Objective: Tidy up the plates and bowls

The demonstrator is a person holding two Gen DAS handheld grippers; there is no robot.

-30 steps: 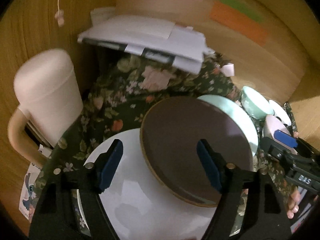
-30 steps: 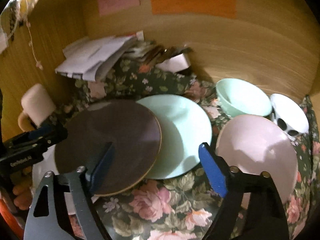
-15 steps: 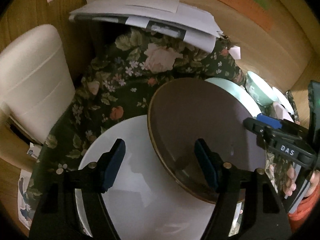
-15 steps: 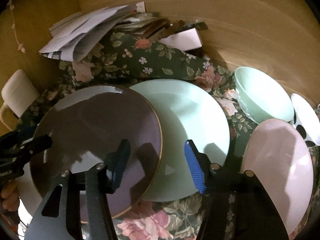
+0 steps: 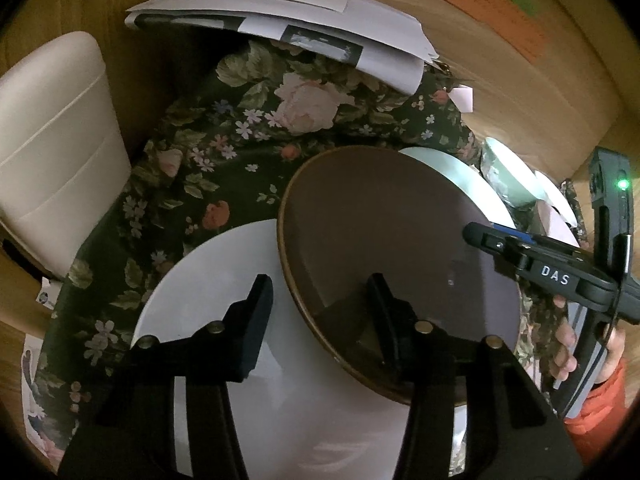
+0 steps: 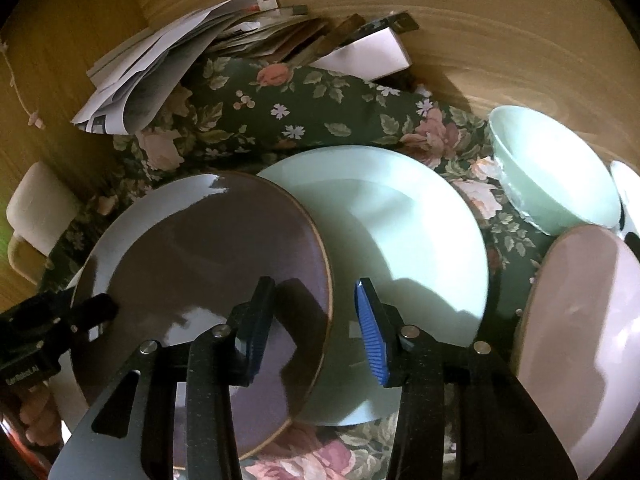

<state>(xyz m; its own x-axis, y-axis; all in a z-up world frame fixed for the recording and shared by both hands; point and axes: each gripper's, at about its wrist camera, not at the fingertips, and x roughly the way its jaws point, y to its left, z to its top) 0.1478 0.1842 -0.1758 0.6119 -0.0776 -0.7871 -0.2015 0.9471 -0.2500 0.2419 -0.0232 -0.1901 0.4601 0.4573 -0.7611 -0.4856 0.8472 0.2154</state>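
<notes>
The brown plate overlaps the white plate at nine o'clock and the mint plate at three o'clock. The left gripper and right gripper have just been closing, each straddling the brown plate's rim, pads not yet pressing.

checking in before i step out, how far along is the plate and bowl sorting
Early. Nothing is neatly stacked. Both grippers, left and right, have just been closing astride the brown plate rim; it overlaps the white plate and mint plate. Mint bowl and pink plate remain.
</notes>
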